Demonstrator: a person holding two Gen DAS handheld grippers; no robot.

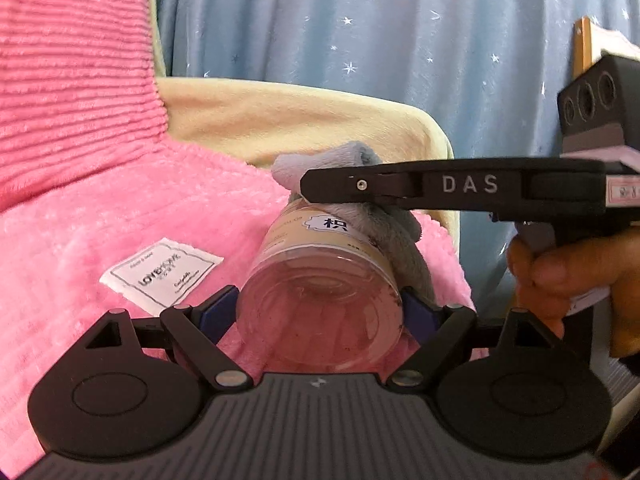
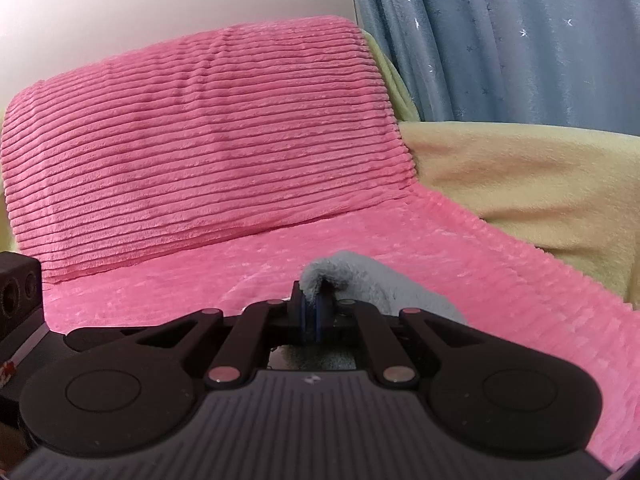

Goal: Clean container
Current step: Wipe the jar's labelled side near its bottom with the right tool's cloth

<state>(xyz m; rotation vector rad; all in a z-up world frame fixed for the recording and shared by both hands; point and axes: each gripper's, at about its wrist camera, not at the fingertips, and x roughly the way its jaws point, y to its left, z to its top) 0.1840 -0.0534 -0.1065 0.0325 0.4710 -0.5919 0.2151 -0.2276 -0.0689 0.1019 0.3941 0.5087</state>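
**Jar held on its side, cloth wiping the far end**

Jar point(image 1: 320, 300) sits clamped between the blue pads of the left hand-held gripper point(image 1: 320, 312), lying on its side with its clear base toward the camera and its labelled wall pointing away. It hangs just above the pink blanket point(image 1: 100, 240) that covers the seat, near the middle of the left wrist view.

The right hand-held gripper point(image 1: 344, 188) comes in from the right, held in a person's hand point(image 1: 560, 276). Its jaws are pinched tight on a grey cloth point(image 1: 320, 164); in the right wrist view the cloth point(image 2: 352, 276) bulges out past the fingers point(image 2: 304, 312), which stand almost together. In the left wrist view the cloth drapes over the far end and down the right side of the jar, touching it.

Judging by this, wiping is in progress and not finished. The cloth covers only the far end and one flank. The base and inner wall show a pinkish haze with dark specks near the right edge, though some of that tint may be the blanket seen through the plastic. I cannot tell whether the cloth reaches inside the mouth, which faces away. The rest of the wall and the base look yet to be wiped.

A white tag point(image 1: 160, 276) lies on the blanket to the left of the jar.
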